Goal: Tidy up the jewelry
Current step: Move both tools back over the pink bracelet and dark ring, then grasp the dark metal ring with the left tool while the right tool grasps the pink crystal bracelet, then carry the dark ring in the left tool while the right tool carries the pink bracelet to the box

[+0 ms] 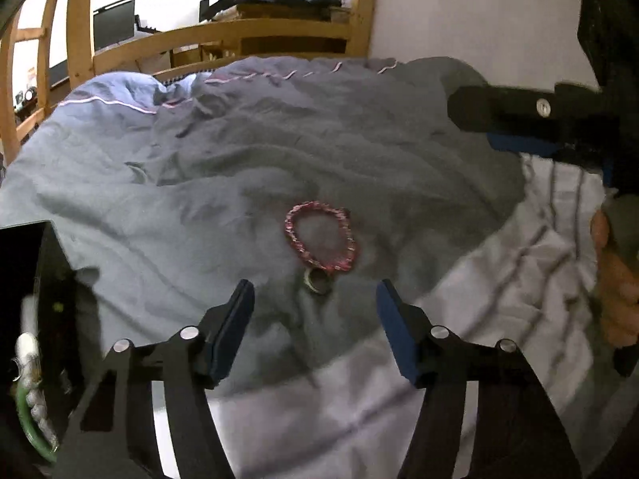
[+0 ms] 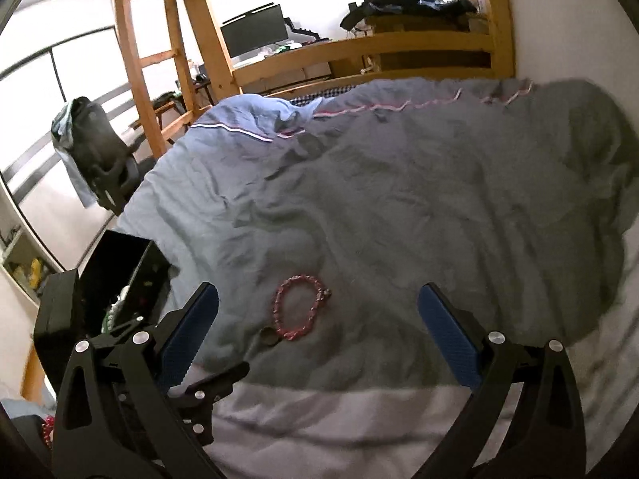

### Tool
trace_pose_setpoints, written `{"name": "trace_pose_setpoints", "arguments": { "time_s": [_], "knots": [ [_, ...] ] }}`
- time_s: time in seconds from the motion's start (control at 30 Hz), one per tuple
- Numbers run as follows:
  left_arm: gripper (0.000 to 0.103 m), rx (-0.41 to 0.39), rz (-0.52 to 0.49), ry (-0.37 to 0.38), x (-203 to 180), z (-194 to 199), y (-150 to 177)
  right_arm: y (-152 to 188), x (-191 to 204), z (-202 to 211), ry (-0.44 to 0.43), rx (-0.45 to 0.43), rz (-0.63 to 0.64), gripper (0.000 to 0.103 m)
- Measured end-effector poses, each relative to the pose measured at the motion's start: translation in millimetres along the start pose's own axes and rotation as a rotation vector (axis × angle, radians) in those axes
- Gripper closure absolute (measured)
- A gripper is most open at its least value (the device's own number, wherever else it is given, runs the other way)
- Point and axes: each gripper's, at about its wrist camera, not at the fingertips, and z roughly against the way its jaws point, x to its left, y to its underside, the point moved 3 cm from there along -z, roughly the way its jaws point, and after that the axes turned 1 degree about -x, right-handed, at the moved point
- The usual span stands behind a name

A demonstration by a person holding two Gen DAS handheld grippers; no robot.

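A black jewelry box (image 1: 36, 299) at the left edge is cut off, its contents blurred; our right wrist view shows its raised lid (image 2: 120, 255). On the gray duvet (image 1: 239, 167), a pink beaded bracelet (image 1: 319, 239) touches a small ring (image 1: 315, 281), both just ahead of our left gripper (image 1: 315, 315), jaws parted and empty. Our right gripper (image 2: 319, 319) is spread wide, empty, bracelet left of centre

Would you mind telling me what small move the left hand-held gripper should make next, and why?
Probably ease the left hand-held gripper down around the ring. Its jaws are open with nothing between them, and the ring lies on the grey duvet just ahead of the tips, beside the pink bracelet. The black box waits at the left.
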Motion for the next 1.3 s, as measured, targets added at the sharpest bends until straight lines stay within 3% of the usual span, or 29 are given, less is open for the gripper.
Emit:
{"name": "trace_pose_setpoints", "arguments": {
  "time_s": [0.03, 0.13, 0.27, 0.3, 0.43, 0.5, 0.57, 0.77, 0.97, 1.17, 1.3],
  "knots": [
    [0.046, 0.007, 0.015, 0.011, 2.4, -6.6, -0.7, 3.2, -3.8, -7.9, -0.043, -0.007, -0.013, 0.008],
    [0.049, 0.003, 0.048, 0.068, 9.3, -22.3, -5.0, 14.2, -11.2, -36.0, -0.181, -0.003, -0.062, 0.027],
    [0.051, 0.025, -0.006, 0.079, 1.9, -39.5, -4.3, 26.9, -12.2, -86.7, -0.237, 0.1, -0.103, 0.046],
    [0.057, 0.032, -0.023, 0.074, -1.1, -42.8, -3.7, 28.9, -10.6, -95.8, -0.246, 0.118, -0.097, 0.049],
    [0.077, 0.061, -0.056, 0.067, -7.0, -50.3, -1.7, 37.1, -10.0, -117.7, -0.199, 0.168, -0.097, 0.06],
    [0.083, 0.076, -0.041, 0.058, -4.3, -52.0, -0.2, 40.1, -13.0, -120.0, -0.164, 0.174, -0.093, 0.084],
    [0.084, 0.08, -0.041, 0.048, -4.8, -48.9, 1.4, 41.6, -17.8, -118.4, -0.115, 0.178, -0.09, 0.095],
    [0.084, 0.096, -0.087, -0.078, -13.3, -37.7, 1.3, 37.3, -27.4, -99.4, -0.1, 0.116, -0.128, 0.095],
    [0.084, 0.044, -0.068, -0.056, -11.6, -20.0, -13.5, 16.6, -31.4, -77.3, -0.165, 0.002, -0.183, 0.095],
    [0.084, 0.077, 0.009, -0.093, 5.4, -30.5, -10.8, 10.0, -30.0, -74.5, -0.184, -0.017, -0.203, 0.095],
    [0.084, 0.053, 0.05, -0.111, 11.4, -18.5, -23.5, 8.4, -25.5, -68.3, -0.179, -0.032, -0.186, 0.095]
  ]
}}
